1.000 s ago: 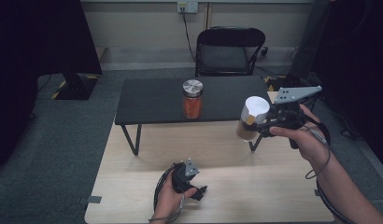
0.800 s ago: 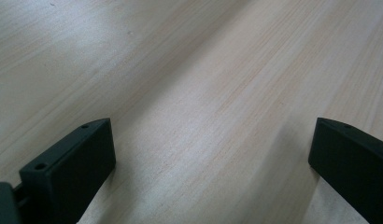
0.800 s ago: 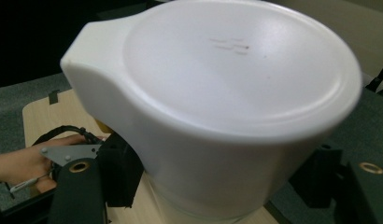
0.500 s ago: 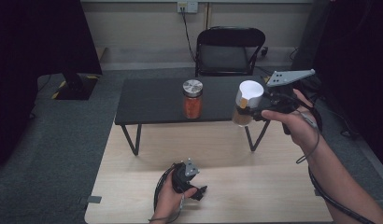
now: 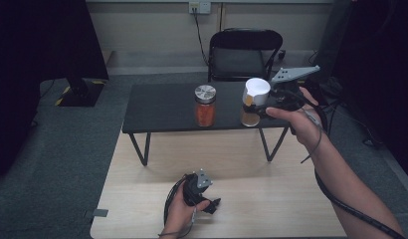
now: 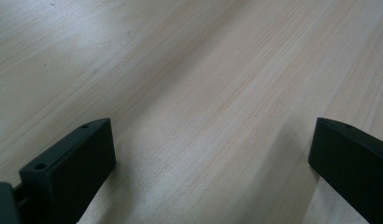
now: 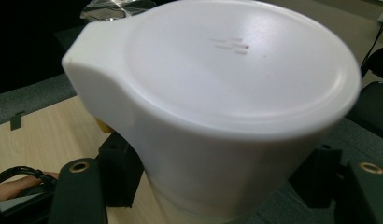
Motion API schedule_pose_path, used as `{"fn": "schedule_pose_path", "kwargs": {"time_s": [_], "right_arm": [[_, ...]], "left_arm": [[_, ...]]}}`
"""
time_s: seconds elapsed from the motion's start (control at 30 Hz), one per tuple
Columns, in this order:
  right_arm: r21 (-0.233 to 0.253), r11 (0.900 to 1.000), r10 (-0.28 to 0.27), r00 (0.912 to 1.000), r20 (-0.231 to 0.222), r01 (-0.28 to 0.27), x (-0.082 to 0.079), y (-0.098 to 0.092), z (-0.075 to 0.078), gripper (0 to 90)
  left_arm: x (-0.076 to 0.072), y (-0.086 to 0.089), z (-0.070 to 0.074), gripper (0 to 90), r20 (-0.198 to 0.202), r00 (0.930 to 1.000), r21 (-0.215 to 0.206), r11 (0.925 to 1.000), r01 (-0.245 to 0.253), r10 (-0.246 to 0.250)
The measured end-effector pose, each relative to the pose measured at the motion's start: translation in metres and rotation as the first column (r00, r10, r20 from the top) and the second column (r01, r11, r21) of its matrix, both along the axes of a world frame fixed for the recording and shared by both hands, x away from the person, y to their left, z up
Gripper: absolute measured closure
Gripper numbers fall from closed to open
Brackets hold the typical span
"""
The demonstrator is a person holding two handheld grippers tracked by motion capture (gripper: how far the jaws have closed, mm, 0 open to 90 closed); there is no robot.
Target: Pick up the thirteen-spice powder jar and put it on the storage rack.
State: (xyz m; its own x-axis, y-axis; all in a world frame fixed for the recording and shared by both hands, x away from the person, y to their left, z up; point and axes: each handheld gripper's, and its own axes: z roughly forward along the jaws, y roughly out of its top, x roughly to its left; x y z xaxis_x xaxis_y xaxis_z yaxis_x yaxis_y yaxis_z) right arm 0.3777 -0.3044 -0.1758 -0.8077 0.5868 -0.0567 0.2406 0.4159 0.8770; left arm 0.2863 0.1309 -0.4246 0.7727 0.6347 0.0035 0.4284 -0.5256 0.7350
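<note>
On a grey-carpeted floor, the right gripper (image 5: 264,110) clamps a white-lidded jar (image 5: 254,99) above the dark worktop (image 5: 162,107) near the orange jar (image 5: 205,105), seemingly unplaced, while the left gripper (image 5: 212,205) rests wide open, empty.

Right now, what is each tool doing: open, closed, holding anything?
Left tool: open, empty, over the wooden table.
Right tool: closed on the white-lidded jar.
</note>
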Motion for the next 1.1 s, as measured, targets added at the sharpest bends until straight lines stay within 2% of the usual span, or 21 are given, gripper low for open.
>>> {"fn": "schedule_pose_path", "kwargs": {"time_s": [0.33,0.53,0.83,1.1], "right_arm": [[0.009,1.000,-0.016,0.9999,-0.004,0.016,0.013,0.013,-0.004,30.6],[-0.007,1.000,-0.019,0.9997,-0.013,0.019,0.020,0.023,-0.006,30.5],[0.009,1.000,-0.020,0.9996,-0.022,0.020,0.023,0.024,-0.008,30.5],[0.018,1.000,-0.019,0.9998,-0.011,0.020,0.021,0.023,-0.012,30.3]], "left_arm": [[0.000,0.000,0.000,0.0,-0.001,1.0000,0.002,1.0000,0.000,0.000],[0.000,0.000,0.000,0.0,-0.001,1.0000,0.001,1.0000,0.001,-0.001],[0.000,0.000,0.000,0.0,-0.001,1.0000,0.001,1.0000,0.000,0.000],[0.000,0.000,0.000,0.0,-0.001,1.0000,0.001,1.0000,0.000,0.000]]}}
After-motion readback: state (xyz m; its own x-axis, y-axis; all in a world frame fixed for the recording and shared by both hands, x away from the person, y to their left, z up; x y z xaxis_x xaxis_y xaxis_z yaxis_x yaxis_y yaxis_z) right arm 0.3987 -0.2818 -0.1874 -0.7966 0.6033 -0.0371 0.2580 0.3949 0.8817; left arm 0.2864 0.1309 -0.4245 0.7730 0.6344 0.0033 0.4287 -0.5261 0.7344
